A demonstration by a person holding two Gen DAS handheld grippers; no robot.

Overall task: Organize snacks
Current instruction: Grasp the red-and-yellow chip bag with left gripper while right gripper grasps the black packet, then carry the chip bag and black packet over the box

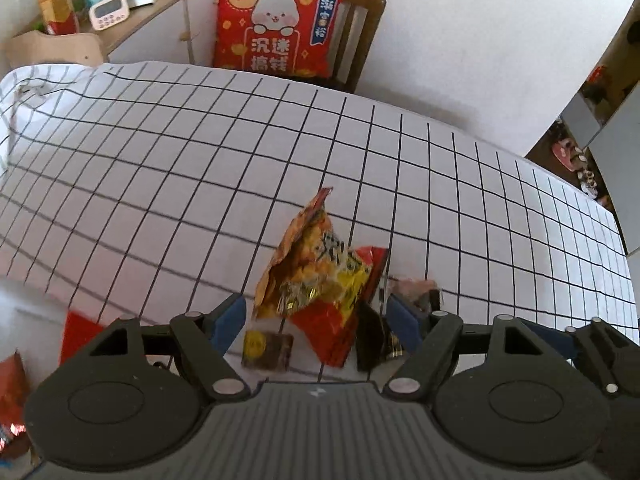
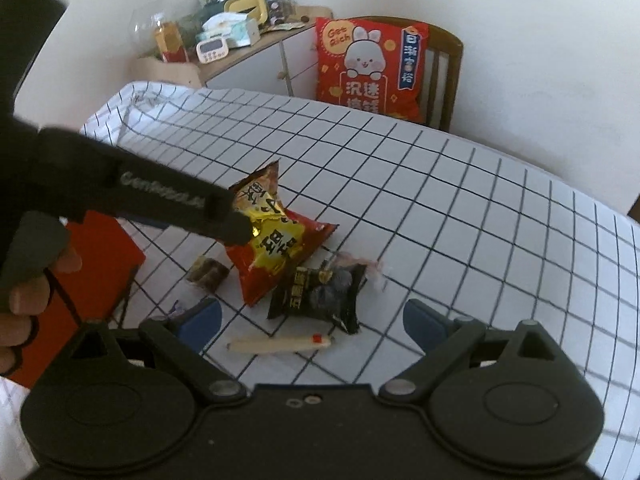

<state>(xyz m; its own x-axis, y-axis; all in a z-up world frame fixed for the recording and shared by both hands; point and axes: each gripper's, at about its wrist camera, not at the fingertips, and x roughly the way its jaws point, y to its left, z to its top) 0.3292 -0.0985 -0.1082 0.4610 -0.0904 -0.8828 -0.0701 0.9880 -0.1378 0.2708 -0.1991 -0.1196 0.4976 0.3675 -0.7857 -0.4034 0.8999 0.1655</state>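
While both jaws gape empty, red box [image 2: 96, 264] beside snack packets [image 2: 280, 240]; contents unseen.

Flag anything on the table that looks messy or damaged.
The snacks lie in a loose heap: a crumpled red chip bag, a black packet overlapping its corner, and a pale stick apart in front. Nothing looks spilled. The tablecloth is bunched at the far corner.

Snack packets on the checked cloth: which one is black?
The black packet, lying just in front of the big red and yellow bag; the stick-shaped snack is pale.

Crumpled red-yellow chip bag [image 2: 276, 236], black packet [image 2: 320, 296], pale stick [image 2: 280, 346], perhaps a brown candy [image 2: 208, 274], clustered together.
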